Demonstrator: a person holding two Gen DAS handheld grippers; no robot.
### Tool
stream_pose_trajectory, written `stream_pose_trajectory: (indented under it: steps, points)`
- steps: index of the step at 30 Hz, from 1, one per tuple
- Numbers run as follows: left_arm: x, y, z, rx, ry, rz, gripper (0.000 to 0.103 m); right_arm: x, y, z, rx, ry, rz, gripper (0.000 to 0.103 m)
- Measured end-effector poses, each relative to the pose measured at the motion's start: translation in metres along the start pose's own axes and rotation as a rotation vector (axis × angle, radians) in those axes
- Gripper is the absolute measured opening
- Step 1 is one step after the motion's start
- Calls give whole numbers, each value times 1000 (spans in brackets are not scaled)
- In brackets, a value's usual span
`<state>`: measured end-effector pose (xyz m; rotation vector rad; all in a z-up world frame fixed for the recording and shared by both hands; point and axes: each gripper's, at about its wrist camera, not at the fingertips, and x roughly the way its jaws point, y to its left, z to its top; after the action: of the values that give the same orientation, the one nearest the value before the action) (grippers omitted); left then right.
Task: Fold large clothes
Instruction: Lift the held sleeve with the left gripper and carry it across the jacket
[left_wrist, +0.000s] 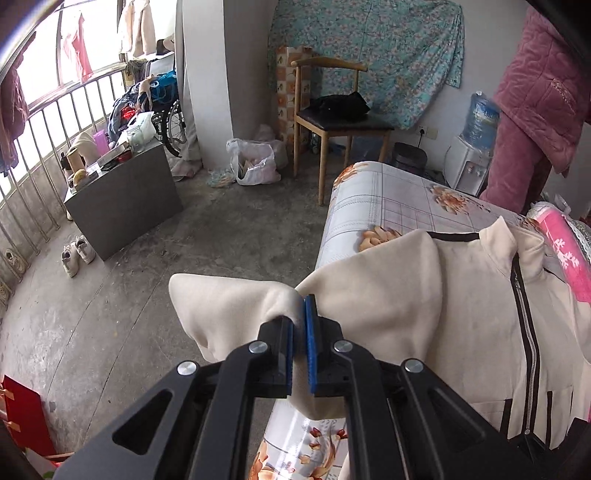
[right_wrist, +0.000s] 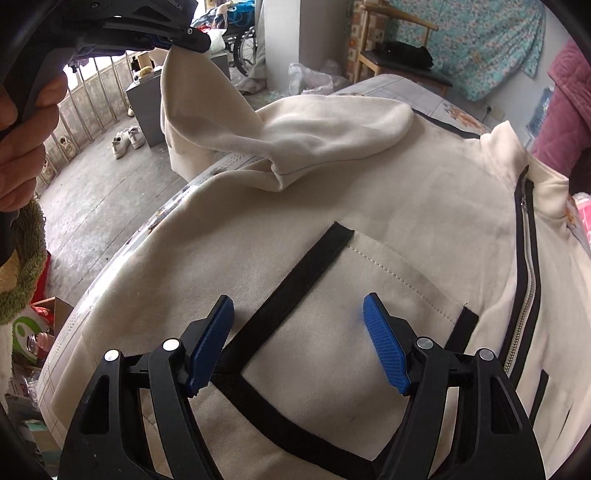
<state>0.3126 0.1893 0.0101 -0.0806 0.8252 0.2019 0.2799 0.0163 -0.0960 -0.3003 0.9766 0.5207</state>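
A: Where does the cream jacket (right_wrist: 332, 206) lie?

B: Spread front-up on a table (left_wrist: 373, 199) covered by a floral, checked cloth. Its collar (right_wrist: 517, 155) points toward the far end, and the zip (right_wrist: 526, 288) with black edging runs down the right side of the right wrist view.

A: And the left gripper (left_wrist: 299, 314)?

B: Clenched on the end of one sleeve (left_wrist: 236, 306) — the blue pads pinch a fold of cream fabric between them. In the right wrist view it sits at upper left, raised above the table, with the sleeve hanging from it and trailing back to the jacket's shoulder. A hand (right_wrist: 22, 140) wraps its handle.

A: The right gripper (right_wrist: 299, 314)?

B: Released, jaws standing wide apart over the jacket's lower front. Between the fingers lie a patch pocket (right_wrist: 332, 332) and its black trim (right_wrist: 295, 288); the pads grasp nothing. Whether the tips touch the cloth cannot be told.

A: Surroundings?

B: A wooden chair (left_wrist: 332, 110) beyond the table, a pair of pale shoes (left_wrist: 77, 254) on the concrete floor beside a grey cabinet (left_wrist: 125, 199), and a water dispenser (left_wrist: 476, 147) — standing against the far wall.
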Motion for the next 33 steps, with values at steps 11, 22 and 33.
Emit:
stream_pose_trajectory:
  steps: [11, 22, 33]
  points:
    - [-1, -25, -17, 34, 43, -7, 5, -1, -4, -4, -17, -16, 39, 68]
    - [1, -20, -20, 4, 47, 6, 5, -3, -9, -7, -11, -34, 70, 68]
    - [0, -21, -23, 8, 43, 13, 5, -4, -15, -7, 19, -38, 101, 68]
